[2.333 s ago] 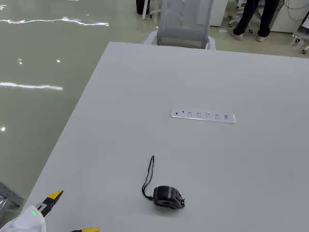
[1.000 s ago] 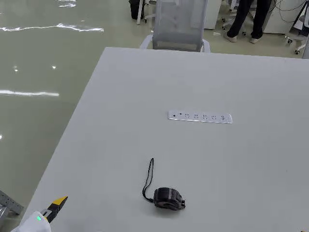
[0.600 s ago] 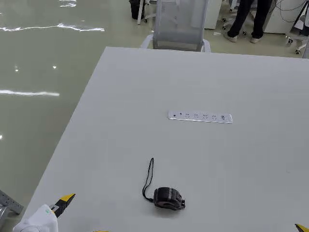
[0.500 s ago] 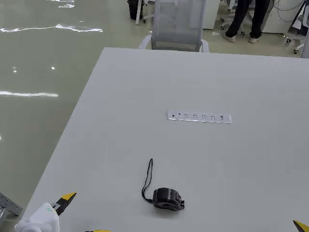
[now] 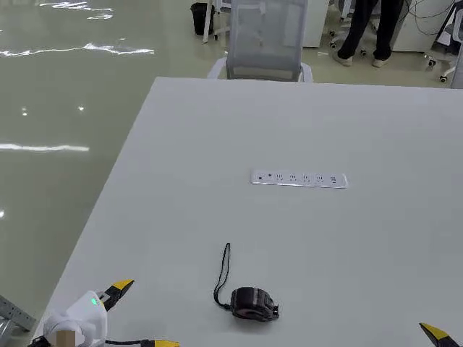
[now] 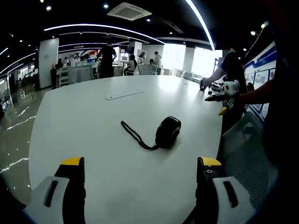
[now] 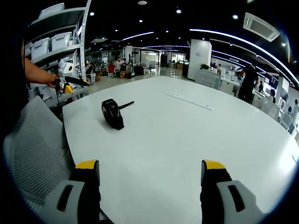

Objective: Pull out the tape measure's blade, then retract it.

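In the head view the left gripper (image 5: 142,315) is cut by the bottom edge, with its body and nearer finger partly out of the picture. Of the right gripper (image 7: 148,164), one yellow fingertip (image 5: 435,334) enters at the bottom right corner. The tape measure (image 5: 255,303) is small and dark there, so its blade tip cannot be made out, and its far side is hidden. On the power strip (image 5: 299,179) the sockets are too small to tell apart. The chair (image 5: 264,40) and a standing person (image 5: 372,29) are cut off by the top edge, the worktop (image 5: 217,130) by the right.
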